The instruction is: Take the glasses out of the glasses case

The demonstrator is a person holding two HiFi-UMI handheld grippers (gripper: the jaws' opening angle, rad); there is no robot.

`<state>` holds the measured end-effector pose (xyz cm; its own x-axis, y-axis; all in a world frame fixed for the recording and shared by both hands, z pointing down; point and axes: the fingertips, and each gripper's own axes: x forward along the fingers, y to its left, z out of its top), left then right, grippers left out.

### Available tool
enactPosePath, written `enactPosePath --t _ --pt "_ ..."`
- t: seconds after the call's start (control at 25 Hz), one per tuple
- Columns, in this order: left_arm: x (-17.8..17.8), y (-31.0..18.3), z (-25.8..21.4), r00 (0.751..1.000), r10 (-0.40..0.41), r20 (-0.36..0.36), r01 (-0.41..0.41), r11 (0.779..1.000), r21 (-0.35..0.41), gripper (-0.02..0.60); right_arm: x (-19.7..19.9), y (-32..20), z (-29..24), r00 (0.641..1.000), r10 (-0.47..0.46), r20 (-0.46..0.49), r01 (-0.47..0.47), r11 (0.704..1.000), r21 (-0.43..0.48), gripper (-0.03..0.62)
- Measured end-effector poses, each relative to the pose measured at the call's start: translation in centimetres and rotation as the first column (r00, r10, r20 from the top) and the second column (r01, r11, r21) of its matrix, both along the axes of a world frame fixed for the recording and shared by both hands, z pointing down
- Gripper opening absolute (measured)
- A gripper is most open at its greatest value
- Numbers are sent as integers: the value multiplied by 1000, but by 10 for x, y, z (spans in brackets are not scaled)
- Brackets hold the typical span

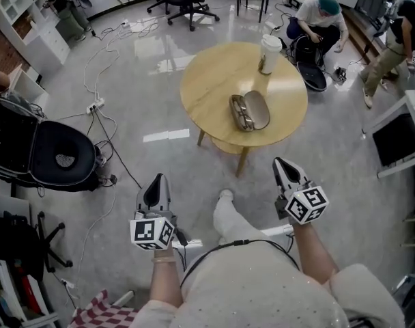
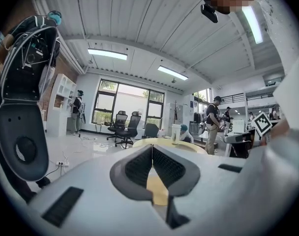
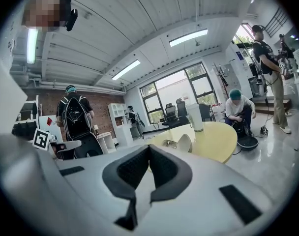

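An open glasses case (image 1: pixel 256 109) lies on the round wooden table (image 1: pixel 214 87), with the glasses (image 1: pixel 240 113) resting in its left half. In the right gripper view the case (image 3: pixel 184 142) shows with its lid raised. Both grippers hang well short of the table, close to my body. My left gripper (image 1: pixel 156 180) is shut and holds nothing. The right gripper (image 1: pixel 282 163) is also shut with nothing in it. The jaws meet at the tips in both the left gripper (image 2: pixel 152 149) view and the right gripper (image 3: pixel 149 149) view.
A tall white cup (image 1: pixel 269 53) stands at the table's far edge. A black chair (image 1: pixel 57 157) sits to the left, with cables (image 1: pixel 102 104) across the floor. A crouching person (image 1: pixel 320 22) is behind the table, and a white desk (image 1: pixel 405 139) is at the right.
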<state>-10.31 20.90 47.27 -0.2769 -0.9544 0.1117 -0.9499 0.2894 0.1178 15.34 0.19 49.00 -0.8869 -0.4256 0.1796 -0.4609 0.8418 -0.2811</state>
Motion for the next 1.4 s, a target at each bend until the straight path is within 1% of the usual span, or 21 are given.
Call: enactPosePath --t 0.24,0.4,0.56,0.8,1.04,1.24,1.4 --pt "-29 -59 1 999 51 3 -51 999 -10 5 -40 -43 4 1000 -1 -13 1 1000 -12 6" --pt "-43 -95 7 997 83 -11 -83 996 -24 6 -63 -65 13 999 -9 -41 8 1000 -30 6" --pt "-51 -123 14 992 124 -24 -125 991 -42 6 -82 -83 22 998 -10 -68 6 999 -53 6" --pt "-66 -161 21 986 159 -45 -162 984 -70 6 -108 -106 36 992 -33 -125 22 996 -89 6" --pt "-78 -196 22 981 189 -52 -193 977 -86 6 -132 -123 55 964 -81 -252 52 991 -120 19" --pt "-81 -222 20 977 203 -61 -207 974 -88 6 -143 -139 64 946 -110 -305 61 984 -168 52" --pt "-91 -238 21 976 210 -59 -215 973 -85 6 -156 -147 80 932 -135 -336 59 972 -227 81"
